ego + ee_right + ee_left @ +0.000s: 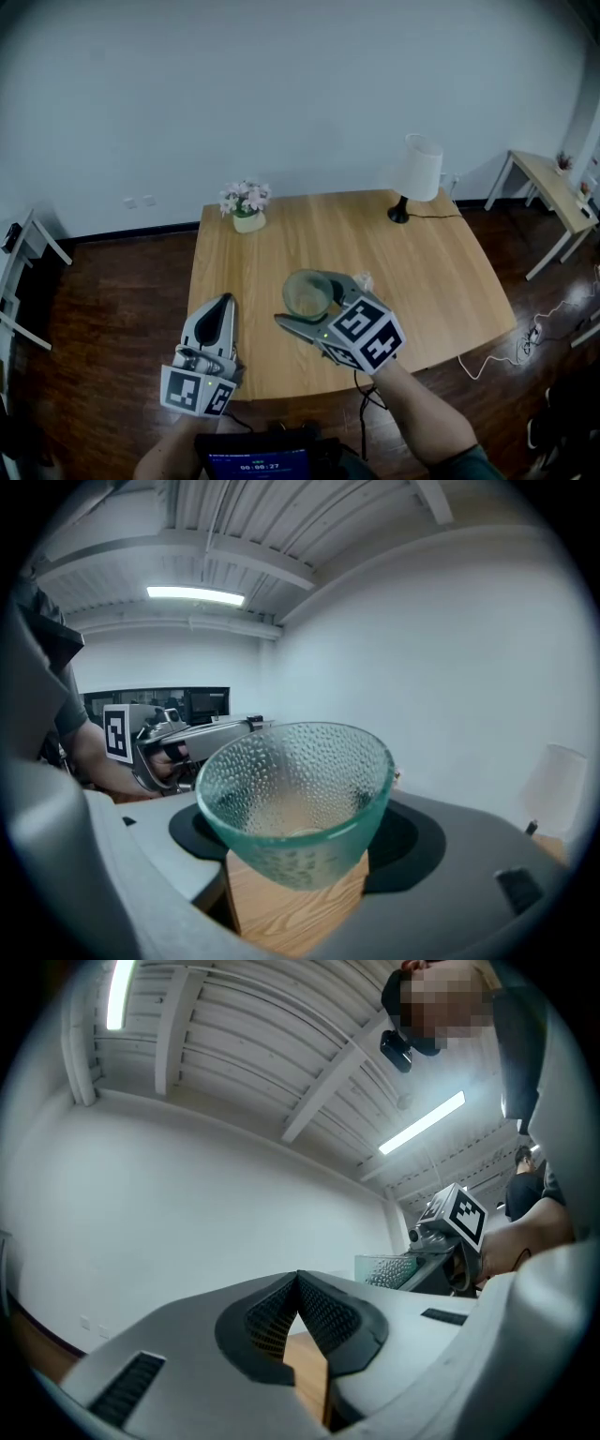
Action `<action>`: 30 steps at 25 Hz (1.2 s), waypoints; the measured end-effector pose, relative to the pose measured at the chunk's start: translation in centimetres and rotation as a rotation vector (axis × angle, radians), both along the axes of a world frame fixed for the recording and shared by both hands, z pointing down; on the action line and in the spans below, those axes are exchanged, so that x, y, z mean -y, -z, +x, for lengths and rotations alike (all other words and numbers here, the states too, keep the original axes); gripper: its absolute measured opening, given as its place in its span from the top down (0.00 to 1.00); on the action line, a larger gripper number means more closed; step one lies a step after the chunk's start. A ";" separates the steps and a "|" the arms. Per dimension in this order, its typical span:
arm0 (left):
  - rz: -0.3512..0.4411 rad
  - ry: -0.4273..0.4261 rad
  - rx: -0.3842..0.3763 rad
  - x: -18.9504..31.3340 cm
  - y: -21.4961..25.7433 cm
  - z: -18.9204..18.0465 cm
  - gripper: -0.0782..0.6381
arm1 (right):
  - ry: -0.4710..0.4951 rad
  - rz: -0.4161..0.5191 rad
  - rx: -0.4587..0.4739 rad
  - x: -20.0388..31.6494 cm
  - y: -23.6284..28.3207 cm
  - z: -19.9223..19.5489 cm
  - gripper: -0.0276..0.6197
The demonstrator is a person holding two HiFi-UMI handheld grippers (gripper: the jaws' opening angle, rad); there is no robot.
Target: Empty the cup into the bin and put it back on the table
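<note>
Right tool (322, 302): jaws spread wide and clamped on either side of the cup (295, 799), a clear, dimpled glass vessel with a greenish rim. The cup stands mouth up between the pads, over the near middle of the wooden worktop (441, 272). Whether its base touches the wood cannot be settled from these views.

Left tool (223, 311): jaws pressed together at the tips, with only a narrow wedge of wood grain showing behind them. It sits to the left of the right tool, at the worktop's near edge, apart from the cup.

Other items on the worktop: a small flower pot (247, 210) at the far left and a white-shaded table lamp (415, 174) at the far right, both well apart from the cup. A second, lighter table (553, 192) stands on the dark floor further right.
</note>
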State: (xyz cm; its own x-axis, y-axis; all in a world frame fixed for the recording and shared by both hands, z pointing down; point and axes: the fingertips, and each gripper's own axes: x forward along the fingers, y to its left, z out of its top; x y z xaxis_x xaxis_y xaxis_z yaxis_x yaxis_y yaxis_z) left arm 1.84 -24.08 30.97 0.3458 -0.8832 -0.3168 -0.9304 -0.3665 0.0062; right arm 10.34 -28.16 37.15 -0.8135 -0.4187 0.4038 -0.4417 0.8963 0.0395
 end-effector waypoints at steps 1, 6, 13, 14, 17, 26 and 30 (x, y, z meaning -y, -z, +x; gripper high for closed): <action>-0.008 -0.003 0.001 0.2 -0.3 0.0 0.90 | -0.009 -0.008 0.004 0.1 -0.4 0.1 0.35; -0.045 -0.006 -0.008 1.0 -1.9 -0.1 0.90 | -0.057 -0.068 0.026 0.8 -2.7 0.5 0.35; -0.188 0.014 0.002 3.1 -6.6 -0.6 0.90 | -0.102 -0.125 -0.009 1.4 -7.9 1.1 0.35; -0.212 0.012 0.005 3.3 -7.4 -0.6 0.90 | -0.108 -0.133 -0.009 1.4 -8.6 1.1 0.35; -0.290 0.016 -0.005 3.8 -10.2 -0.9 0.90 | -0.124 -0.152 -0.013 1.3 -10.9 1.0 0.35; -0.480 0.023 -0.007 3.6 -19.6 -0.9 0.90 | -0.195 -0.218 -0.021 0.7 -18.5 1.2 0.35; -0.531 0.026 0.000 3.4 -22.4 -0.6 0.90 | -0.219 -0.244 -0.058 0.4 -22.3 1.8 0.35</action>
